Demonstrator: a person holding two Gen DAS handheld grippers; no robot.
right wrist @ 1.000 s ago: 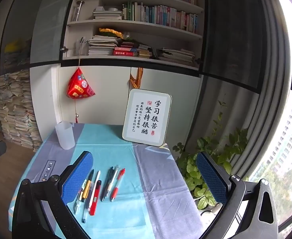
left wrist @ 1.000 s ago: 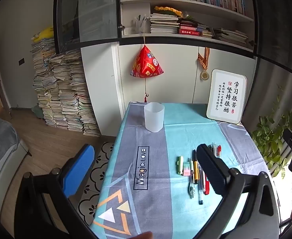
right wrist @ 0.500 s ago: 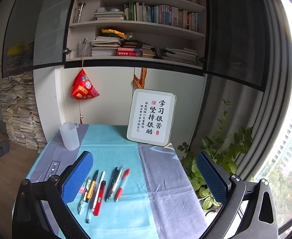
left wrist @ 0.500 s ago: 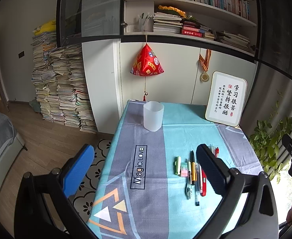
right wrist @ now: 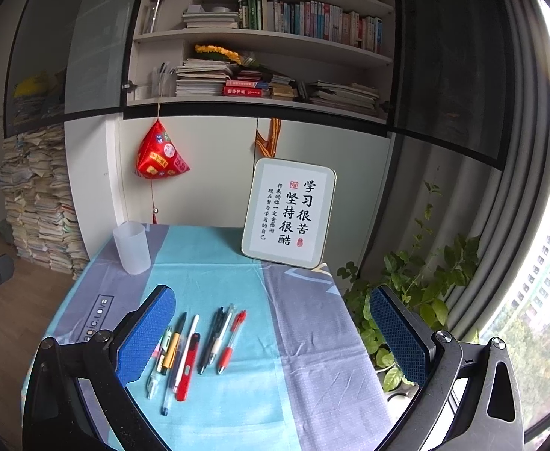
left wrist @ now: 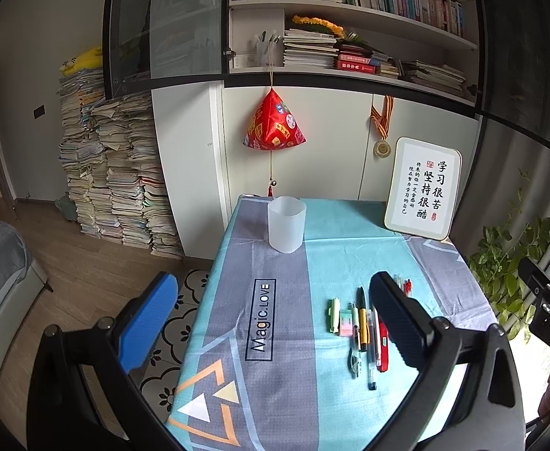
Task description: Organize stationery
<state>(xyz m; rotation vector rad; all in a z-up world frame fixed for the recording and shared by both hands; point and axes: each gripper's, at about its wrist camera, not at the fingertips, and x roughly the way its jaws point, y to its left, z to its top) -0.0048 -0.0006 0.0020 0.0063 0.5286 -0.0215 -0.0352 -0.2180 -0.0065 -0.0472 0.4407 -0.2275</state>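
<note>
Several pens lie side by side on the blue-and-grey tablecloth (left wrist: 282, 323): a red pen (right wrist: 231, 342), a red utility knife (right wrist: 188, 370), a yellow-black pen (left wrist: 362, 319), a green highlighter (left wrist: 334, 314) and a pink eraser (left wrist: 345, 324). A frosted plastic cup (left wrist: 286, 224) stands empty at the far left of the table; it also shows in the right wrist view (right wrist: 131, 248). My left gripper (left wrist: 271, 319) is open and empty, above the near table edge. My right gripper (right wrist: 271, 334) is open and empty above the pens.
A framed calligraphy sign (right wrist: 290, 212) leans against the cabinet at the table's back. A red pyramid ornament (left wrist: 274, 122) hangs above the cup. A leafy plant (right wrist: 406, 282) stands right of the table. Stacks of books (left wrist: 109, 173) stand on the floor at left.
Both grippers have drawn back and risen slightly, so the table and pens sit a little farther and more centred in view. Both stay open and empty.
</note>
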